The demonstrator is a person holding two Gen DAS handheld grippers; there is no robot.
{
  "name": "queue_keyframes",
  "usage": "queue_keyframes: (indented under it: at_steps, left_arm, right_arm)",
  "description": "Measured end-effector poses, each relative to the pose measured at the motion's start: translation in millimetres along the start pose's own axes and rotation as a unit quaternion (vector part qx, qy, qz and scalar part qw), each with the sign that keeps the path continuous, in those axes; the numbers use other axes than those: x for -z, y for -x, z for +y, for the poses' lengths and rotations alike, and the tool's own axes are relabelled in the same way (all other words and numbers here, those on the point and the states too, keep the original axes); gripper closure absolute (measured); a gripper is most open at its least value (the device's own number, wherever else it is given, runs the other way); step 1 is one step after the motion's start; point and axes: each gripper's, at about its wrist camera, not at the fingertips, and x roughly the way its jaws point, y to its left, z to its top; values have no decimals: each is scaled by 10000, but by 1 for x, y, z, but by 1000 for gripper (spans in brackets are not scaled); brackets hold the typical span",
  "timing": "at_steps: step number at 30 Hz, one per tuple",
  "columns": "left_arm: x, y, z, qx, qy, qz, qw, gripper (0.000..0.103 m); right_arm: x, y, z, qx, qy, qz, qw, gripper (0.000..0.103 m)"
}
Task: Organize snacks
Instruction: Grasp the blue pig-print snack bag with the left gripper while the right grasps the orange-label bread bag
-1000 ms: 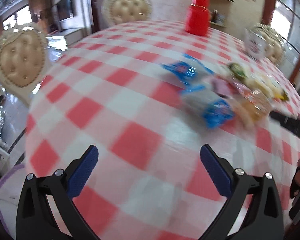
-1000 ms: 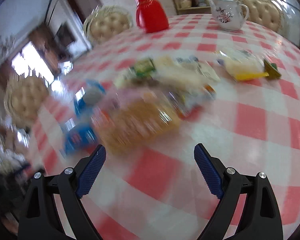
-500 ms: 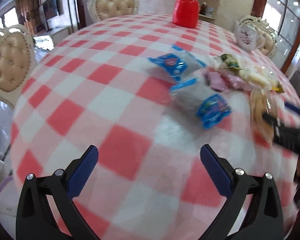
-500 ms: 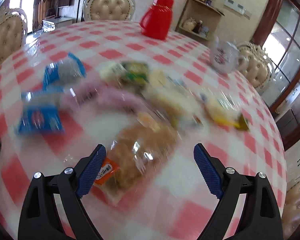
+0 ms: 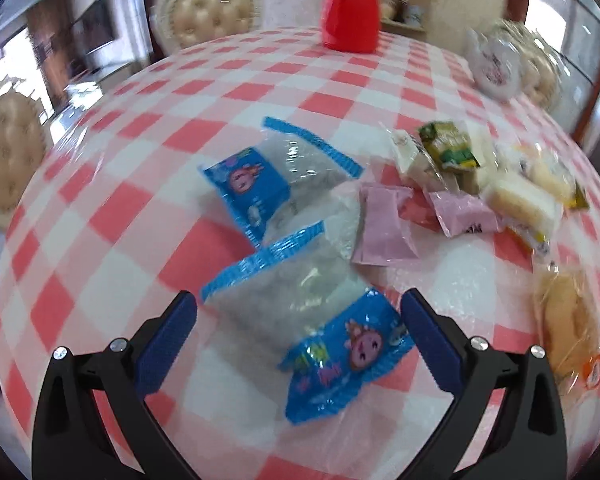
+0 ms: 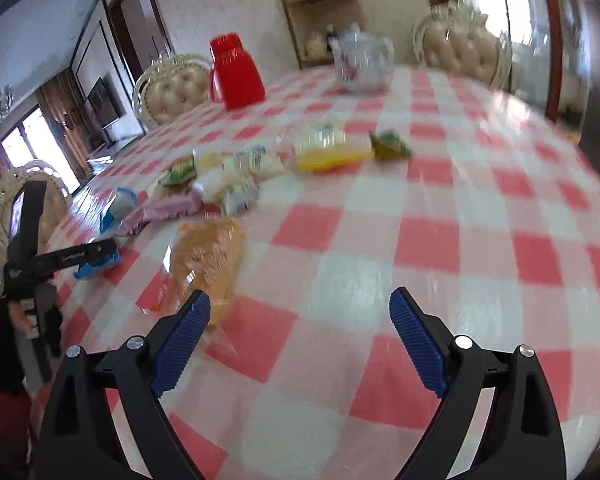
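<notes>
Snack packets lie scattered on a red and white checked table (image 5: 132, 208). My left gripper (image 5: 298, 320) is open, its jaws on either side of a clear and blue packet (image 5: 300, 300) without touching it. A second blue packet (image 5: 268, 176) lies just beyond, then two pink packets (image 5: 384, 224), a green one (image 5: 450, 146) and pale cakes (image 5: 516, 200). My right gripper (image 6: 300, 320) is open over bare cloth. An orange-brown bread packet (image 6: 208, 256) lies by its left fingertip (image 6: 188, 320). The left gripper (image 6: 52, 258) shows at the far left.
A red jug (image 5: 350, 8) and a white teapot (image 5: 494, 64) stand at the far side of the table. A yellow packet (image 6: 332, 148) lies mid-table. Padded cream chairs (image 5: 208, 12) ring the table. A wooden shelf (image 6: 320, 24) stands behind.
My left gripper has moved forward until the near blue packet lies between its jaws. My right gripper has swung right, so the bread packet now sits at its left.
</notes>
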Motion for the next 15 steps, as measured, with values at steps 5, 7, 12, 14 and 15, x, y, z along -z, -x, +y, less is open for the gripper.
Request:
queue_keyframes:
  at_steps: [5,7,12,14,15]
  left_arm:
    - [-4,5,-9,456,-1268,-103,9908,1]
    - [-3,2,-14,551,-1775,-129,9825,1]
    - [-1,-3,-16,869,-2185,-218,9717,1]
    - [1,-2,-13,977,-2228,-245,9696,1]
    - [3,0,-9,1066,-2198,-260,9693,1]
  right_arm:
    - [-3,-29,7,-289,-133,498,9983,15]
    - [-6,-43,22,-460,-338,684,9960,15]
    - [-19,-62,74,-610,-250,803,9946,15]
    - [-22,-65,87,-616,-277,810,9944,15]
    - [-24,-65,90,-621,-334,782,9944,15]
